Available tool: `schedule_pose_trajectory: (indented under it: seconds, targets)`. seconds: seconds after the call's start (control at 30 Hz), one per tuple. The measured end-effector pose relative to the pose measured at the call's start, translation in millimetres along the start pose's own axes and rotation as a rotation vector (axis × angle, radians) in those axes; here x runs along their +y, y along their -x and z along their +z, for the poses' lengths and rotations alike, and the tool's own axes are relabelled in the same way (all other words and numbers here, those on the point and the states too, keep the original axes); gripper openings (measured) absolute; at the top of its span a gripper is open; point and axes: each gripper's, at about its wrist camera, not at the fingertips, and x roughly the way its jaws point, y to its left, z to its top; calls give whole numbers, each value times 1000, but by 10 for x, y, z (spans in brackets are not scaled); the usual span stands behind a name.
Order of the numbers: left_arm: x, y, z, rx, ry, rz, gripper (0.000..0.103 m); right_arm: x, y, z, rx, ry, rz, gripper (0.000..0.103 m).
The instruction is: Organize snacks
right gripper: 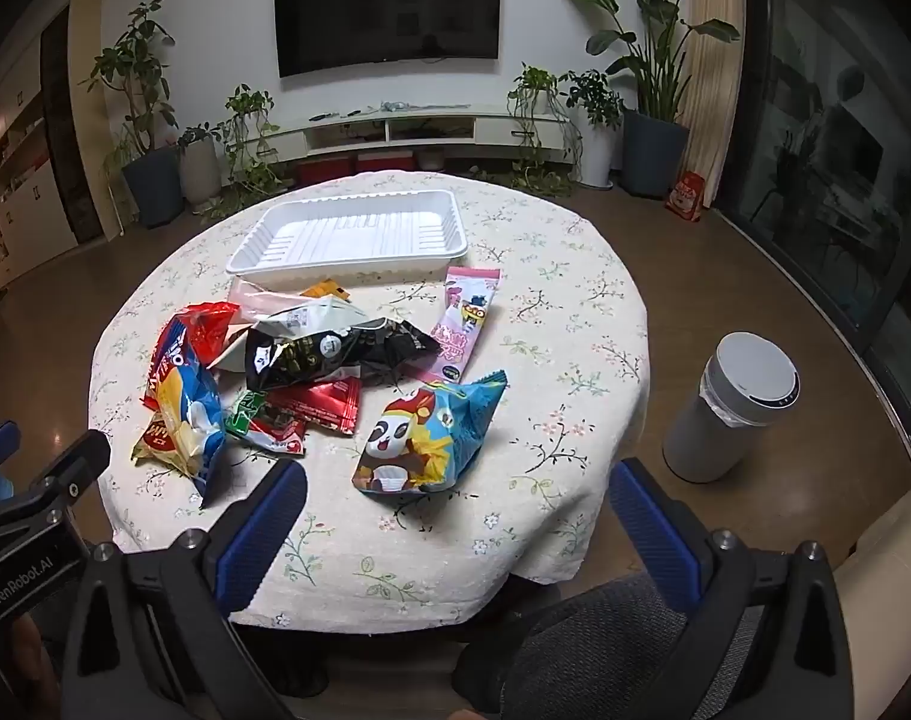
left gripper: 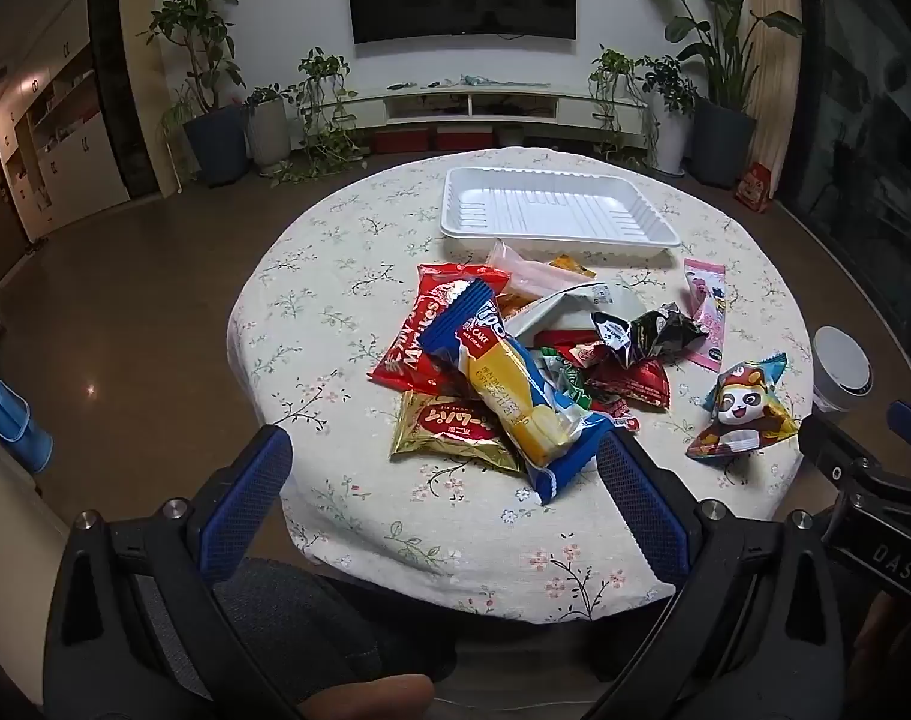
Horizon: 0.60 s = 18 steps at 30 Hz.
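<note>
White tray, empty, at far side of tabletop; snack packets heaped just before it. Left gripper and right gripper: jaws wide, holding nothing.

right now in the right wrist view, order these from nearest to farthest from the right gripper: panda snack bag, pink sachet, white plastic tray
1. Blue and yellow panda snack bag, just ahead of the right gripper.
2. Pink sachet, mid-table, beyond the panda bag.
3. White plastic tray, far side of the table.

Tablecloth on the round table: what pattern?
Cream tablecloth with small floral sprigs, clearest in the right wrist view.
</note>
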Motion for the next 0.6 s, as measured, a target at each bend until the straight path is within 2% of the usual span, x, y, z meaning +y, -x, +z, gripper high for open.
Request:
schedule_pose_trajectory:
  seconds: [0.6]
  targets:
    - [-12, -21, -5, 2, -5, 4, 103, -4, -16, 0, -1, -2, 5, 103]
